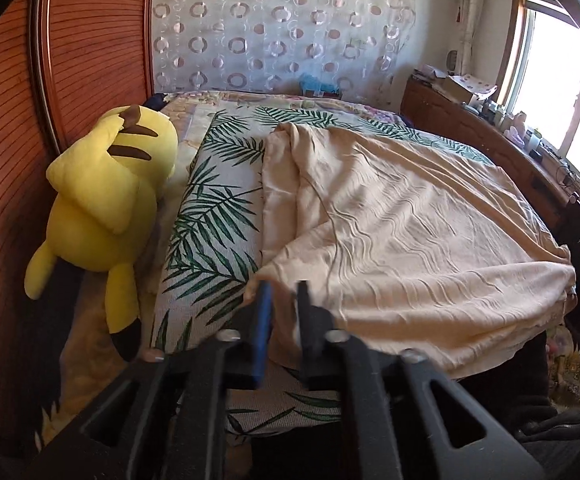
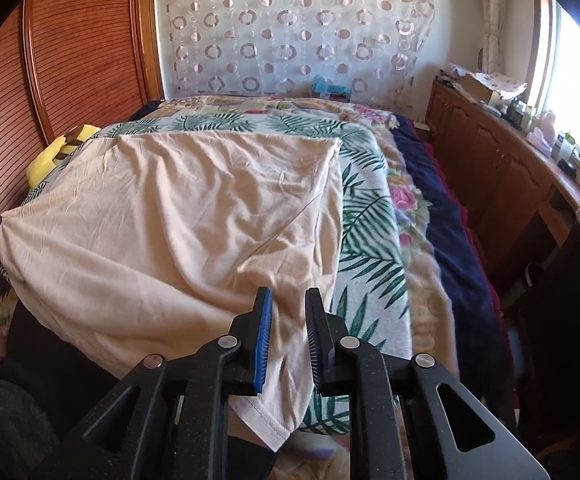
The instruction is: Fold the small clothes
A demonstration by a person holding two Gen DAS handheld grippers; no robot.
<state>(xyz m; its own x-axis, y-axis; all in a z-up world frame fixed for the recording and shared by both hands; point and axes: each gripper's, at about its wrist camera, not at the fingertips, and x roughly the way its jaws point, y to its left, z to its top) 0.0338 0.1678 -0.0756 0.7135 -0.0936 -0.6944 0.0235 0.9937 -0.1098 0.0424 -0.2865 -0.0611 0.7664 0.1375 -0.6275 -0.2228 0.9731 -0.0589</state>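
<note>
From the left wrist, the beige garment point(image 1: 390, 216) lies spread on the leaf-print sheet point(image 1: 213, 216) of the bed, running ahead and to the right of the left tool point(image 1: 283, 286). Its near left corner sits right at the fingertips, in the gap between the jaws, which stand a little apart; I cannot tell whether the pads press the cloth. The fabric looks thin and soft, with fine ripples and a long fold up its left side. A yellow plush toy point(image 1: 105, 208) leans against the ribbed wooden headboard point(image 1: 89, 40), well apart from the cloth. From the right wrist, the same garment point(image 2: 177, 216) stretches ahead and to the left, its hemmed near right corner hanging between the jaws of the right tool point(image 2: 287, 292). These jaws are slightly parted with cloth between them, the stitched hem drooping below. Each hand is at its own near corner, so I judge the coming fold would carry that edge away toward the far edge.
</note>
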